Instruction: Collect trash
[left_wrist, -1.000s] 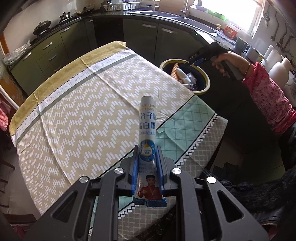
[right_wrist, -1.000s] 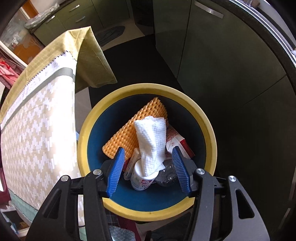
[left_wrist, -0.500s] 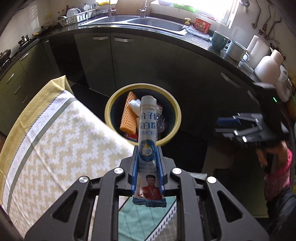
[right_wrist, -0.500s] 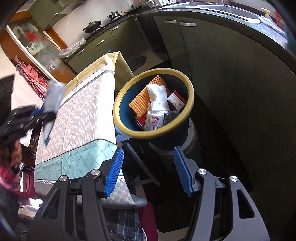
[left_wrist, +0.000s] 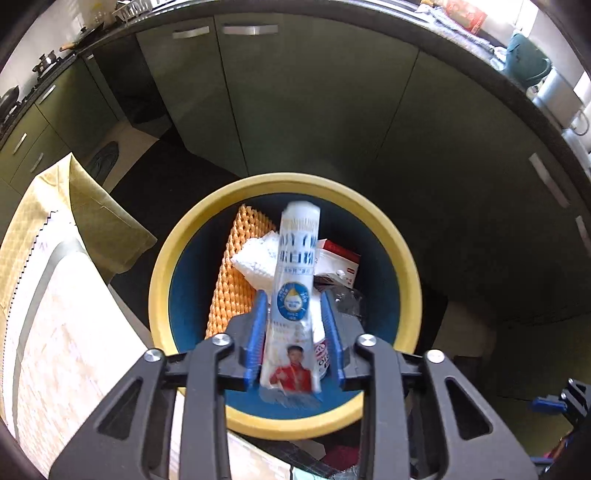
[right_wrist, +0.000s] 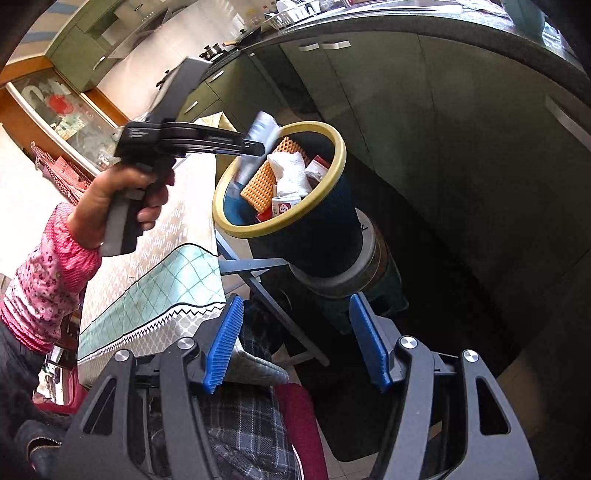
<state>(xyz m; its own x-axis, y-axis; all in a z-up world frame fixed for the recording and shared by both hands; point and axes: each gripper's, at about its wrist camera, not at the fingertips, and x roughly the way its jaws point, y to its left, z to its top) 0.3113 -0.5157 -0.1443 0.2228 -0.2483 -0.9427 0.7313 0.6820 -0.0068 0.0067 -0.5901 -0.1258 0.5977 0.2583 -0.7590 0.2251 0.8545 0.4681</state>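
A white and blue sachet (left_wrist: 293, 295) hangs between the blue pads of my left gripper (left_wrist: 294, 314), right over the yellow-rimmed blue trash bin (left_wrist: 410, 266). The pads stand apart from the sachet's sides, and the sachet is blurred. The bin holds an orange mesh sleeve (left_wrist: 231, 273), a white tissue (left_wrist: 256, 258) and a red and white box (left_wrist: 341, 260). In the right wrist view the left gripper (right_wrist: 255, 147) is above the bin (right_wrist: 325, 177) with the sachet (right_wrist: 258, 129) at its tip. My right gripper (right_wrist: 295, 339) is open and empty, low and away from the bin.
The table with a zigzag cloth (left_wrist: 55, 332) sits left of the bin; its teal corner (right_wrist: 159, 291) shows in the right wrist view. Dark green kitchen cabinets (left_wrist: 295, 110) curve behind the bin. A plaid cloth (right_wrist: 251, 424) lies below my right gripper.
My left gripper moved from over the table to right above the bin and its jaws widened around the sachet. My right gripper drew back and down from the bin.
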